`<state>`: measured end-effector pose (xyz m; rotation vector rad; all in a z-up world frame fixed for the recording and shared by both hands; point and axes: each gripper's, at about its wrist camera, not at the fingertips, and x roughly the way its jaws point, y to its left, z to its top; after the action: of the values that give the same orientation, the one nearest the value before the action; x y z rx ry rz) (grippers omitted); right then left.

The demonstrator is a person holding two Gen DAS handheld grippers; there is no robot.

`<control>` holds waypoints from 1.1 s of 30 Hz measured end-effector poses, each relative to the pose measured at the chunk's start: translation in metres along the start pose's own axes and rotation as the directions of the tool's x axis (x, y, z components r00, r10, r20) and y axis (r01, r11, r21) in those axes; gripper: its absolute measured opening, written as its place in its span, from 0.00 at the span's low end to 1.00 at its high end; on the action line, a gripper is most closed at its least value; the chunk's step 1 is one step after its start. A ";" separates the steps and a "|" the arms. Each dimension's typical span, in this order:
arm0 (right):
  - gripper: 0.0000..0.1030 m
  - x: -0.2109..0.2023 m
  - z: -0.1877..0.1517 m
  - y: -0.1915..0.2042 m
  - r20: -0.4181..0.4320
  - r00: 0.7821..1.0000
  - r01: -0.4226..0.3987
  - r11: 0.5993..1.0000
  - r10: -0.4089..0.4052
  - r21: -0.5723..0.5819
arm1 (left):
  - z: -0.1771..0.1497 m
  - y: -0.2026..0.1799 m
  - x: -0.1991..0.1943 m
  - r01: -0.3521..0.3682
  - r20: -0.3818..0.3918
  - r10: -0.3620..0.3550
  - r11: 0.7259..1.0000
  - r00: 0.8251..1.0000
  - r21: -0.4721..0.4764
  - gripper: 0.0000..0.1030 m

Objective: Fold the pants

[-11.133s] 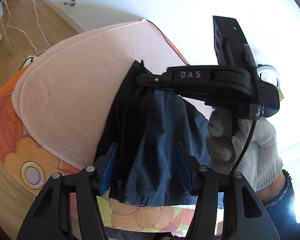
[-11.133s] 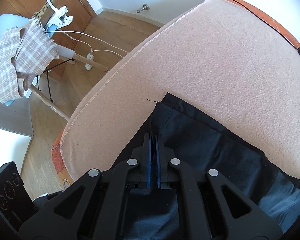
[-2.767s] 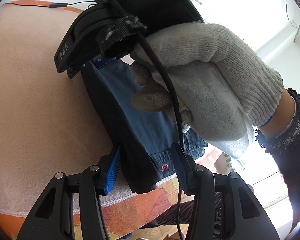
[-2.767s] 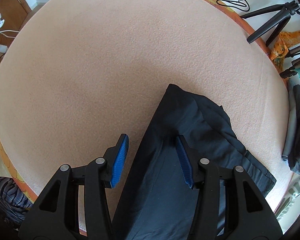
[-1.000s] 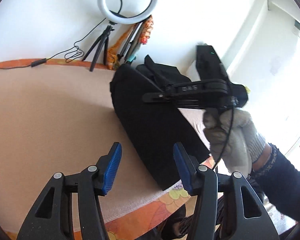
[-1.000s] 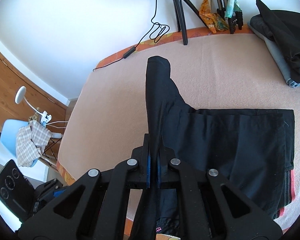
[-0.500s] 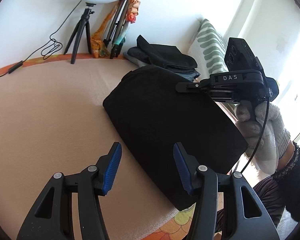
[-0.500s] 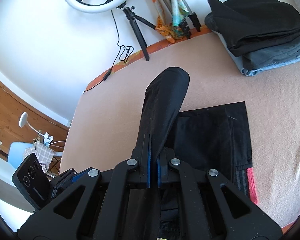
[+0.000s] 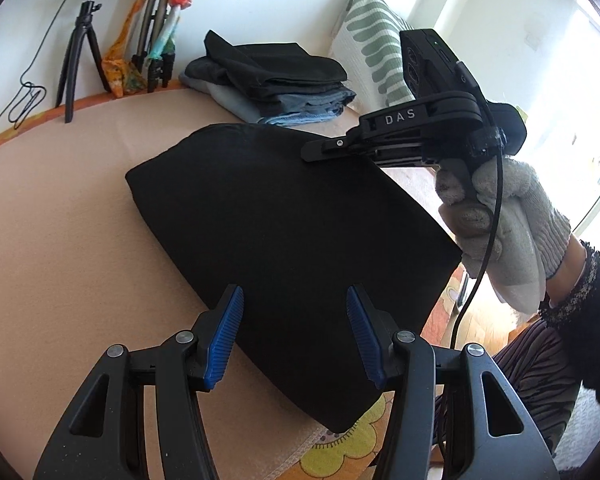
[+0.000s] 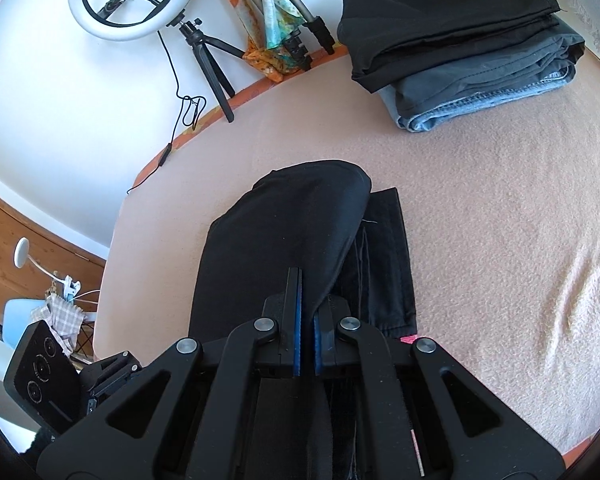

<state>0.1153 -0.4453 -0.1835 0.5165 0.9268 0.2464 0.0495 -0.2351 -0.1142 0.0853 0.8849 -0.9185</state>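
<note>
Left wrist view: "DAS" printed on right gripper (image 9: 320,151); left gripper (image 9: 296,336) fingers half apart, gripping nothing, above black pants (image 9: 284,240) on blanket-covered bed (image 9: 60,240). Right wrist view: right gripper fingers (image 10: 297,312) clamped on lifted pants fold; folded clothes stack (image 10: 460,52) beyond.

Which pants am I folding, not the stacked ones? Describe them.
On the peach fleece blanket, find the stack of folded clothes near the wall. The black pants lie nearer, alone and flat, one edge pinched in the right gripper.
</note>
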 end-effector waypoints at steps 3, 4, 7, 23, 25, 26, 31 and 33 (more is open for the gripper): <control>0.04 0.003 -0.006 -0.006 -0.014 1.000 0.024 1.000 -0.024 -0.010 | -0.006 -0.012 0.006 -0.006 -0.030 0.008 0.998 1.000 0.061 0.51; 0.04 0.005 -0.008 -0.010 -0.017 0.999 0.035 0.999 -0.035 -0.010 | -0.008 -0.015 0.008 -0.007 -0.041 0.011 0.997 0.999 0.080 0.51; 0.05 0.014 -0.012 -0.017 -0.037 0.996 0.086 0.996 -0.087 -0.023 | -0.014 -0.022 0.014 -0.015 -0.066 0.023 0.993 0.998 0.117 0.51; 0.53 -0.015 -0.031 -0.013 -0.020 0.998 0.057 0.996 -0.059 -0.064 | -0.002 0.006 0.010 0.029 -0.053 -0.033 0.996 0.998 -0.079 0.59; 0.55 -0.011 -0.034 -0.018 -0.039 0.997 0.065 0.996 -0.068 -0.063 | 0.003 0.017 0.006 0.024 -0.038 -0.029 0.991 0.999 -0.134 0.59; 0.56 -0.008 -0.034 -0.021 -0.047 0.997 0.066 0.996 -0.068 -0.058 | 0.005 0.024 0.003 0.018 -0.031 -0.023 0.986 0.999 -0.165 0.59; 0.57 -0.005 -0.030 -0.038 -0.054 0.999 -0.008 1.000 0.008 0.004 | 0.012 0.055 -0.001 -0.028 -0.031 0.019 0.954 0.999 -0.299 0.62; 0.59 -0.004 -0.028 -0.041 -0.053 0.998 -0.034 0.999 0.035 0.012 | 0.013 0.064 -0.001 -0.039 -0.033 0.030 0.944 0.999 -0.327 0.62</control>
<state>0.0895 -0.4733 -0.2159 0.5382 0.9715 0.2876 0.1033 -0.1999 -0.1231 -0.1735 1.0479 -0.7285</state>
